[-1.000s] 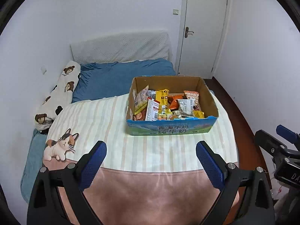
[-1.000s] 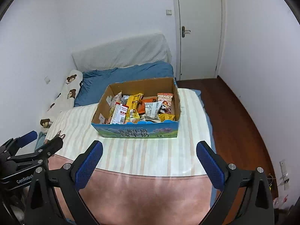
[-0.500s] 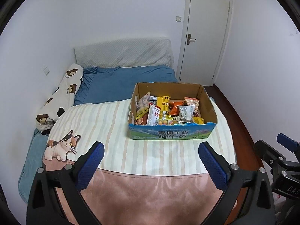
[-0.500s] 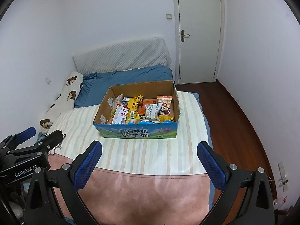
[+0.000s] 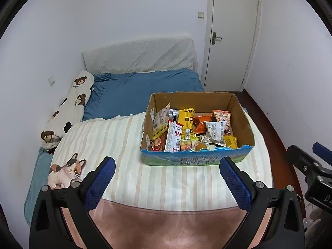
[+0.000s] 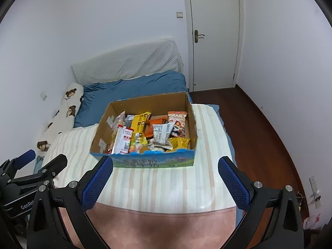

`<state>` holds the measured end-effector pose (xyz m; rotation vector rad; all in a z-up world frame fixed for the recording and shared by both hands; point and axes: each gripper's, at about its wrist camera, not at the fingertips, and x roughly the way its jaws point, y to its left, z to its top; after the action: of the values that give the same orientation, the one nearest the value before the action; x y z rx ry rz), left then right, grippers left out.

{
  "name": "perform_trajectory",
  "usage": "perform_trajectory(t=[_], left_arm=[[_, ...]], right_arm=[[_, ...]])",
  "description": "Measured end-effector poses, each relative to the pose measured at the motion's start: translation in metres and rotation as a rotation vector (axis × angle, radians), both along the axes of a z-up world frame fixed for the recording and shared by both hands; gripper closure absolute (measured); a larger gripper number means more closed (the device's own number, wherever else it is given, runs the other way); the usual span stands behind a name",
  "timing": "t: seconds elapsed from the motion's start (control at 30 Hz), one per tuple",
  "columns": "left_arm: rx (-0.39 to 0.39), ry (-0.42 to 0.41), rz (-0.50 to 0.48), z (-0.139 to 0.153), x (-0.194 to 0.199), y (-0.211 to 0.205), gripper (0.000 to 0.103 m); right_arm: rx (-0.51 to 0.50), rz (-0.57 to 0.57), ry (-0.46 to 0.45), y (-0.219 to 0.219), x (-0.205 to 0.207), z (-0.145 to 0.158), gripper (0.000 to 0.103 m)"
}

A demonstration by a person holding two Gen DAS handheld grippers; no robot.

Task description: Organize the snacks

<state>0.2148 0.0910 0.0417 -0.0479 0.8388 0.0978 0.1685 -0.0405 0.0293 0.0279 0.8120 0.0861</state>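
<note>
Both grippers have pulled back a little from the bed since 1 second ago, so the cardboard box (image 5: 197, 124) sits slightly smaller and higher in my left wrist view. From where I steer, my left gripper (image 5: 167, 171) hangs above the striped blanket (image 5: 124, 141), its 2 blue-padded fingers (image 5: 99, 183) spread wide and holding nothing. My right gripper (image 6: 165, 171) hovers likewise, jaws wide apart and empty, just short of the box's printed front wall. The box rests on the blanket, open on top, with the snacks (image 6: 145, 132) piled loosely inside: a yellow packet (image 5: 185, 118), a white and red packet (image 5: 174, 139), and an orange one toward the far side. Beyond lies a blue quilt (image 5: 141, 91), with a bear-print pillow (image 5: 70, 108) along the wall.
</note>
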Motion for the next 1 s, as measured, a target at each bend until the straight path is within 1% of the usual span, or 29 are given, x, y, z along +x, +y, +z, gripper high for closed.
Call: perform_trajectory(t=[0.07, 0.23, 0.5, 0.7, 1.0], left_arm=[[-0.005, 0.025, -0.002, -0.006, 0.014, 0.000, 0.000], [-0.003, 0.055, -0.001, -0.017, 0.038, -0.003, 0.000], [-0.029, 0.094, -0.004, -0.029, 0.057, -0.002, 0.000], [-0.036, 0.103, -0.005, -0.034, 0.061, -0.002, 0.000], [-0.037, 0.094, -0.003, -0.036, 0.067, -0.002, 0.000]], right_arm=[[-0.002, -0.008, 0.014, 0.000, 0.013, -0.006, 0.000], [-0.005, -0.032, 0.044, -0.002, 0.037, -0.018, 0.000], [-0.025, -0.064, 0.065, -0.003, 0.060, -0.030, 0.000], [-0.024, -0.077, 0.080, -0.005, 0.065, -0.041, 0.000], [-0.030, -0.078, 0.065, -0.005, 0.064, -0.042, 0.000]])
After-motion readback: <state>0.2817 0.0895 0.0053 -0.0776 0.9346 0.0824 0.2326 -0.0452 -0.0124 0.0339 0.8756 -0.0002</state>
